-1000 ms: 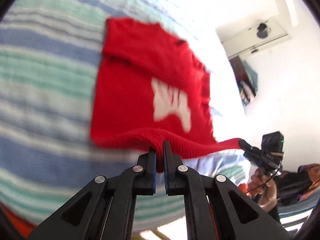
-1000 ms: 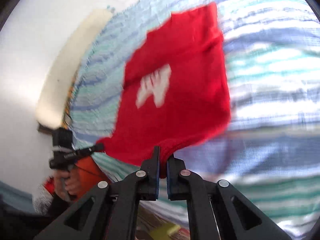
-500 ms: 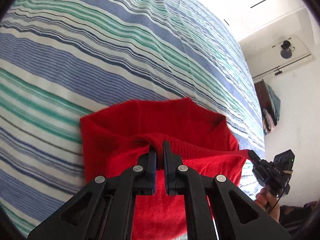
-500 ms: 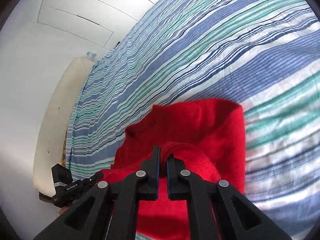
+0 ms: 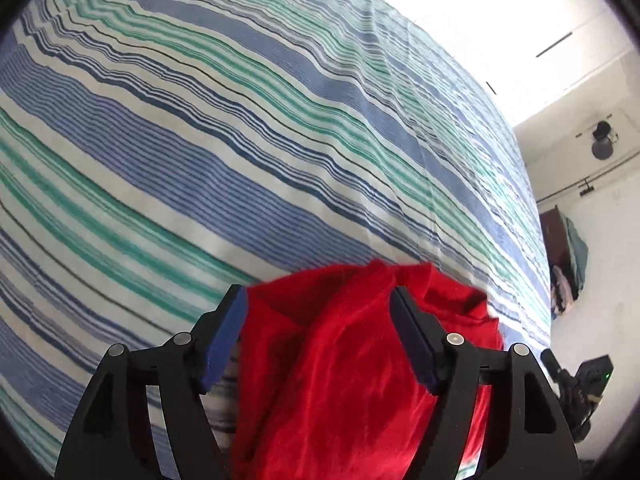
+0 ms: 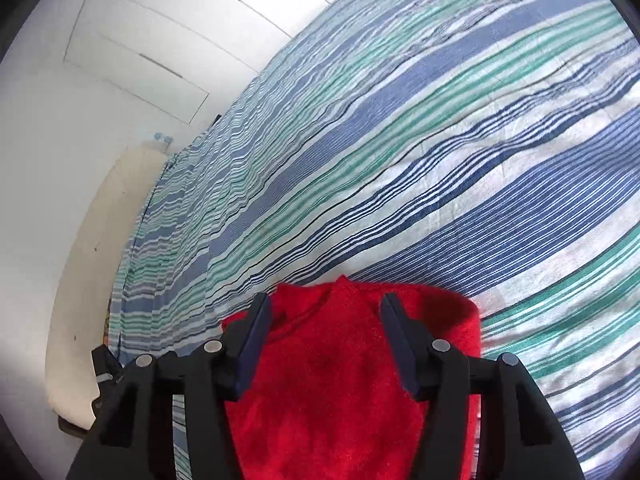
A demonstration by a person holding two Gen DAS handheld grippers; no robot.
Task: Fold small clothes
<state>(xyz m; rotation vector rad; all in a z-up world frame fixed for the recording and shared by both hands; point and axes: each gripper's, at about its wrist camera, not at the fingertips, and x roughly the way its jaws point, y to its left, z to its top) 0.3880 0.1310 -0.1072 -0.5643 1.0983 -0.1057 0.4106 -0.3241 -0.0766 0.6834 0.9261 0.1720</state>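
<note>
From the left wrist, the red garment lay on the striped bedsheet directly under the left gripper, filling the view from the six o'clock edge up to a rumpled folded edge at about twelve o'clock from the jaw tips. Its bulk ran away toward four o'clock, where the other gripper's body showed at the frame edge. The jaws had just been opening and stood wide apart; the cloth sat between them, but the blue pads did not press on it, so nothing was held.

From the right wrist, the same red garment lay beneath the right gripper, its far edge rising to a small peak at twelve o'clock just past the tips, and spreading toward three o'clock. These jaws had also just been opening, somewhat less wide, with fabric between them but free of the pads. Both hands seemed equally near; any next fold would likely need a fresh grasp on an edge.
</note>
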